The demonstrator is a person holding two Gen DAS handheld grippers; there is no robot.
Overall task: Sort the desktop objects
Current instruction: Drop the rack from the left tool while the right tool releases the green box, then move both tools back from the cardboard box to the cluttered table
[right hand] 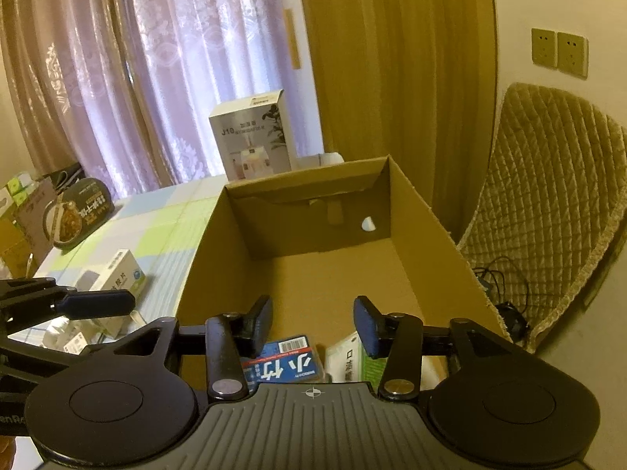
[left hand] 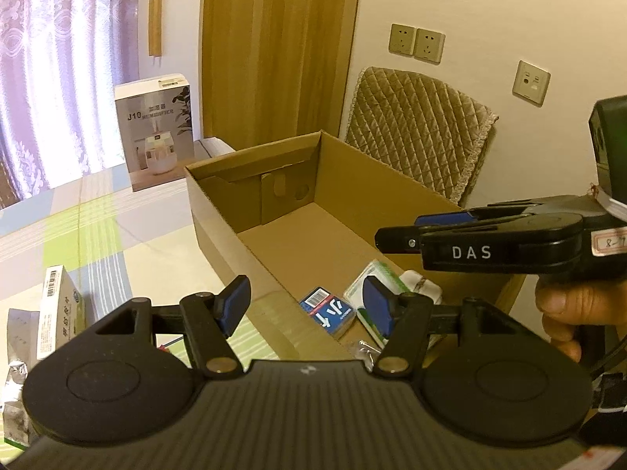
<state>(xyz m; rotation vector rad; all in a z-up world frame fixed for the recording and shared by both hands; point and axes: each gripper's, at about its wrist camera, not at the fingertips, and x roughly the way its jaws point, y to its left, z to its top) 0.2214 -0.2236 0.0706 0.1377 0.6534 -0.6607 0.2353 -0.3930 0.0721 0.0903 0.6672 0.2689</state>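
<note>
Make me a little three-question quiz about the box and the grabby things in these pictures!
1. True or false: the cardboard box is completely empty.
2. What colour is the small pack with the barcode inside the box?
3. The right gripper is: A) open over the box, B) shut on a bottle.

Key: 1 false; 2 blue; 3 A. The left gripper is open too.

Lilac patterned curtains [right hand: 129, 78] hang beside a tan drape [right hand: 392, 78]. A chair with a quilted beige cover [left hand: 419, 133] stands against a cream wall with 2 wall sockets [left hand: 416, 43] and a data socket [left hand: 531, 83]. Black cables [right hand: 503, 286] lie on the floor
</note>
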